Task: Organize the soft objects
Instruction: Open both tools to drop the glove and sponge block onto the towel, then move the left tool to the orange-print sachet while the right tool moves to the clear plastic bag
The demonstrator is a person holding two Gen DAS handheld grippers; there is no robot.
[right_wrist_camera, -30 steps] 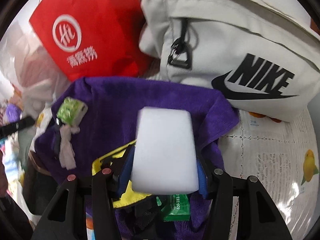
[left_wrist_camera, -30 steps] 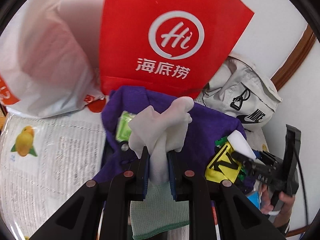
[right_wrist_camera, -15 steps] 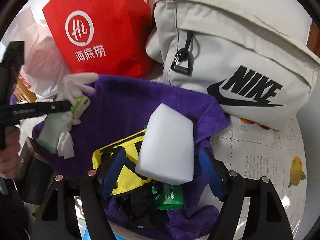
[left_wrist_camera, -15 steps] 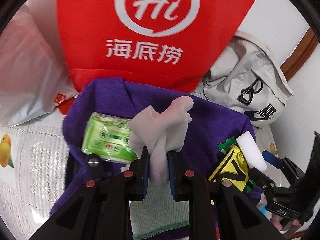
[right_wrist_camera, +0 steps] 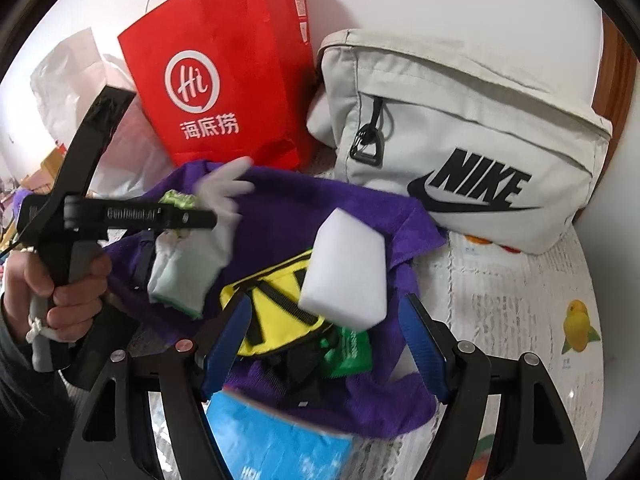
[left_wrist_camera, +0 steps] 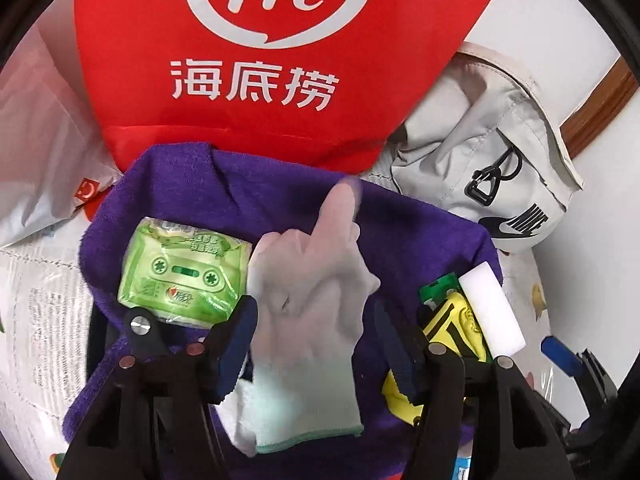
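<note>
A purple towel (left_wrist_camera: 420, 232) lines a container on the table. On it lie a green tissue pack (left_wrist_camera: 184, 276), a yellow pouch (right_wrist_camera: 272, 300) and a white sponge (right_wrist_camera: 348, 272). My left gripper (left_wrist_camera: 314, 320) is open; a white glove (left_wrist_camera: 308, 320) is loose between its fingers, blurred, falling onto the towel. The glove shows in the right wrist view (right_wrist_camera: 200, 248). My right gripper (right_wrist_camera: 328, 336) is open, pulled back from the sponge, which rests tilted on the pouch.
A red paper bag (right_wrist_camera: 224, 96) and a grey Nike bag (right_wrist_camera: 472, 152) stand behind the towel. A white plastic bag (left_wrist_camera: 44, 152) is at left. A blue pack (right_wrist_camera: 276, 440) lies near the right gripper. The printed tablecloth (right_wrist_camera: 520, 320) extends right.
Both grippers opened. The left let go of the glove, which drops onto the towel. The right released the sponge onto the yellow pouch and drew back.
</note>
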